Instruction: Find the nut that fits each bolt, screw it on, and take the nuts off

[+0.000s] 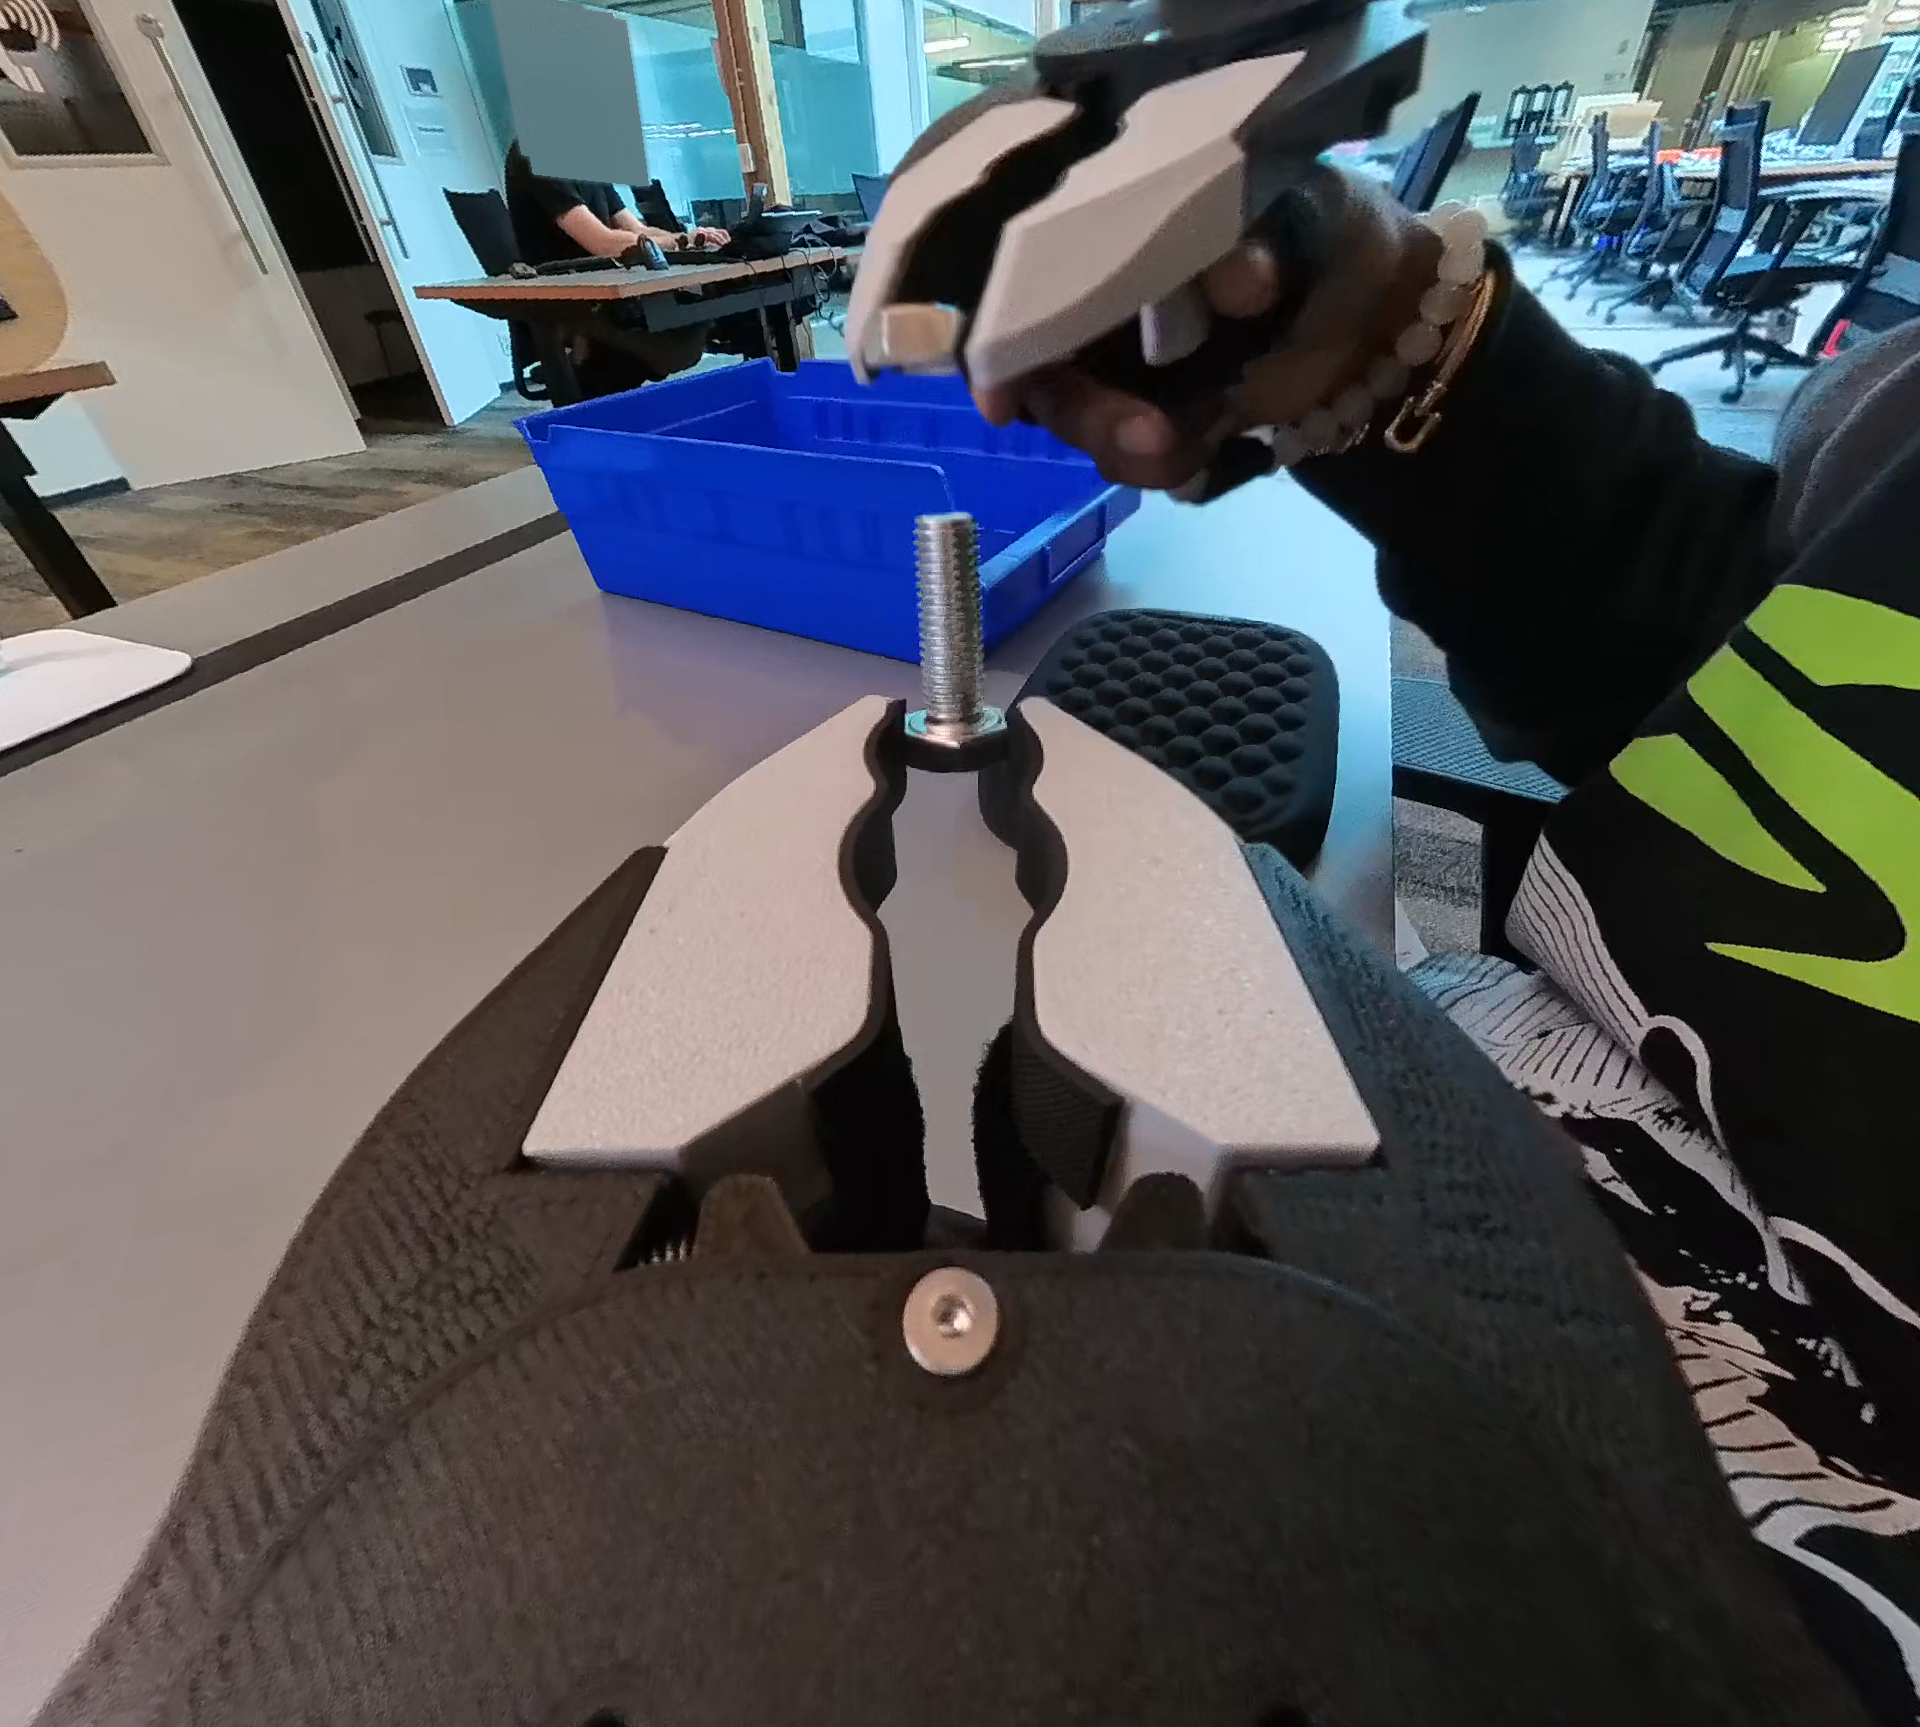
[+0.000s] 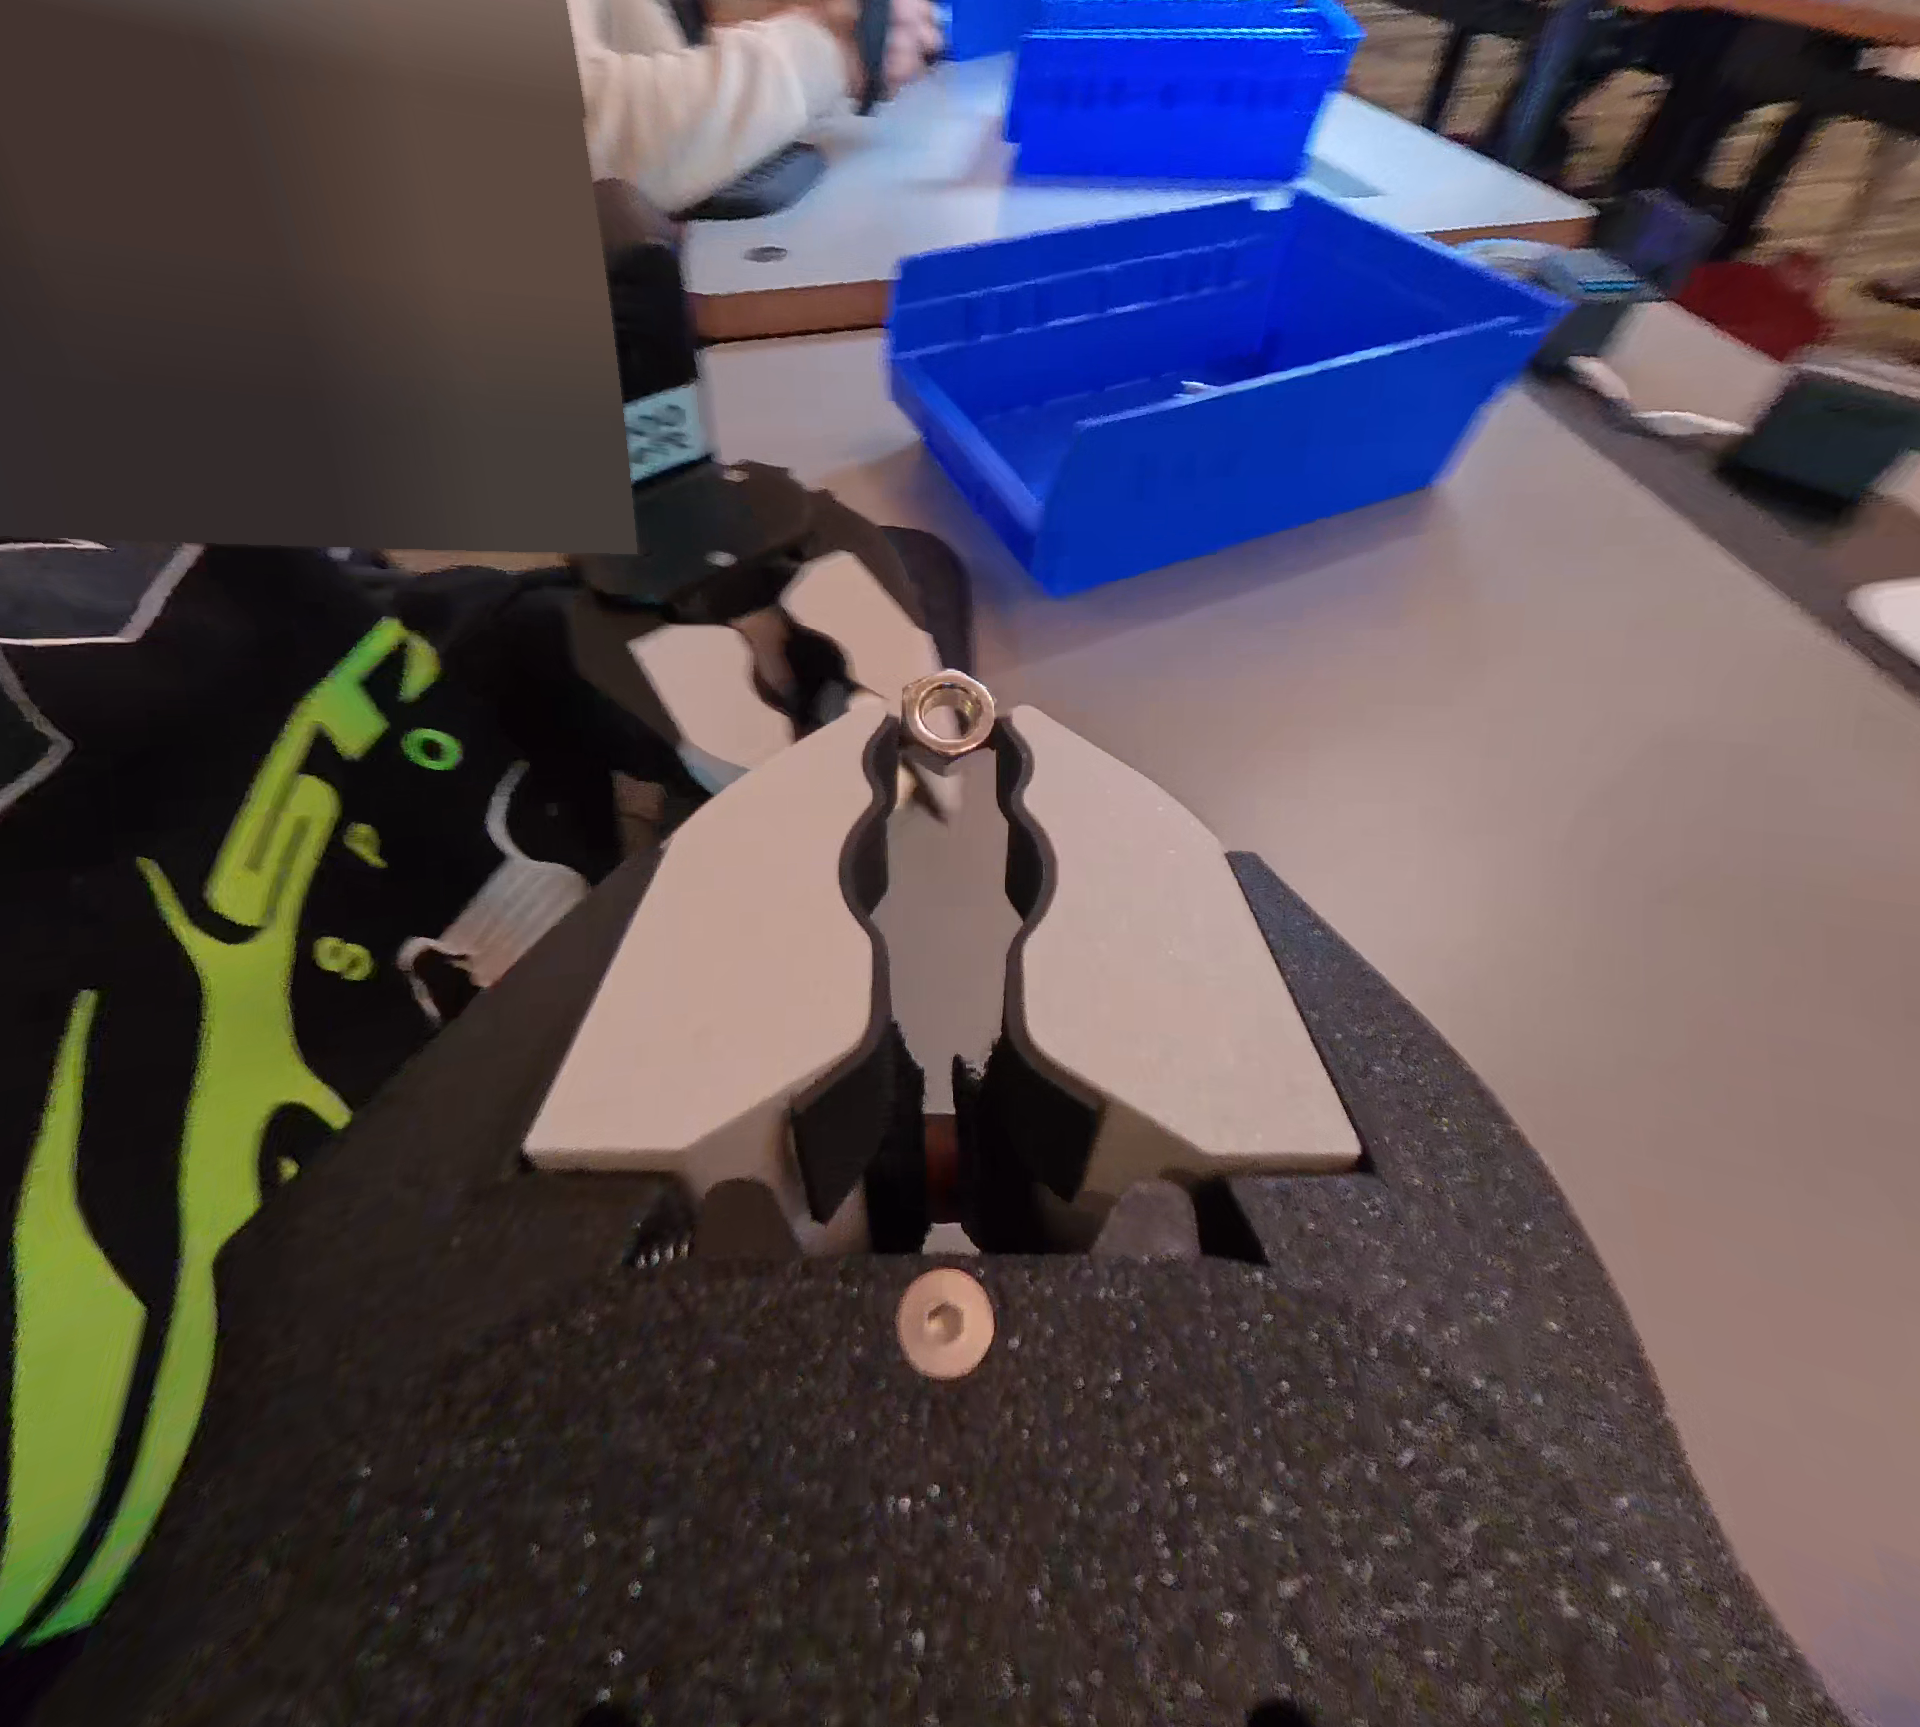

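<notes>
Left gripper (image 1: 951,732) is clamped on the hexagonal head of a silver threaded steel bolt (image 1: 948,623), shank upright. Right gripper (image 2: 943,727) pinches a silver hexagonal steel nut (image 2: 943,721) at its fingertips, poised at 12 o'clock above the bolt. Blue plastic bin (image 1: 831,514) sits beyond on the grey table (image 1: 416,742).

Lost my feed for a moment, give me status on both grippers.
Left gripper clamped on bolt head, threads up. Right gripper holding nut, above the bolt, not on. Path clear.
</notes>
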A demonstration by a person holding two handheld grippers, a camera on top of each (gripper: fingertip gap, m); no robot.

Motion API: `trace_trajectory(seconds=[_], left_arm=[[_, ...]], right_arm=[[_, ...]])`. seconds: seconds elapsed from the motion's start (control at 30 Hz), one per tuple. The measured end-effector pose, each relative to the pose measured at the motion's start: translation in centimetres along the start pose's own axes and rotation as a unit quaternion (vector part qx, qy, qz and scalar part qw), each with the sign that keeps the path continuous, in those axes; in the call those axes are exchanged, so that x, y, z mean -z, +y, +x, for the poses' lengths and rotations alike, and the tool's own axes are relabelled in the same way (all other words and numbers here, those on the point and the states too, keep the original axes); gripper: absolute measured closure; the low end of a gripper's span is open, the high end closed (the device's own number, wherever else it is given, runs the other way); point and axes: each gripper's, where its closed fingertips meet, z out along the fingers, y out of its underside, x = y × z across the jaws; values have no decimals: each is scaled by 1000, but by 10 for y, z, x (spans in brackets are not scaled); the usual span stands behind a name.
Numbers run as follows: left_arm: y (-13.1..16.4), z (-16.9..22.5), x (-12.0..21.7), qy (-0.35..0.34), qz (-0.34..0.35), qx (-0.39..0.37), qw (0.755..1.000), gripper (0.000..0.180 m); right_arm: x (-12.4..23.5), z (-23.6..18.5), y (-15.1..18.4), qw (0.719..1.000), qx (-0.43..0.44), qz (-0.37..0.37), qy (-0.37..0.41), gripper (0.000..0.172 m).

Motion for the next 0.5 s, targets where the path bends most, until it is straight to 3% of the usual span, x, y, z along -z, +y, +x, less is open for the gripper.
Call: trace_trajectory(seconds=[0.13, 0.27, 0.33, 0.5], left_arm=[[-3, -3, 3, -5, 10, 6, 1000, 162], [-4, -4, 4, -7, 15, 10, 1000, 162], [-4, -4, 4, -7, 17, 11, 1000, 162], [-6, -4, 5, -10, 17, 8, 1000, 162]], right_arm=[[68, 71, 16, 980, -5, -51, 190, 154], [151, 140, 67, 914, -77, -165, 362, 154], [175, 157, 99, 883, -117, -231, 392, 154], [193, 174, 169, 830, -210, -362, 369, 154]])
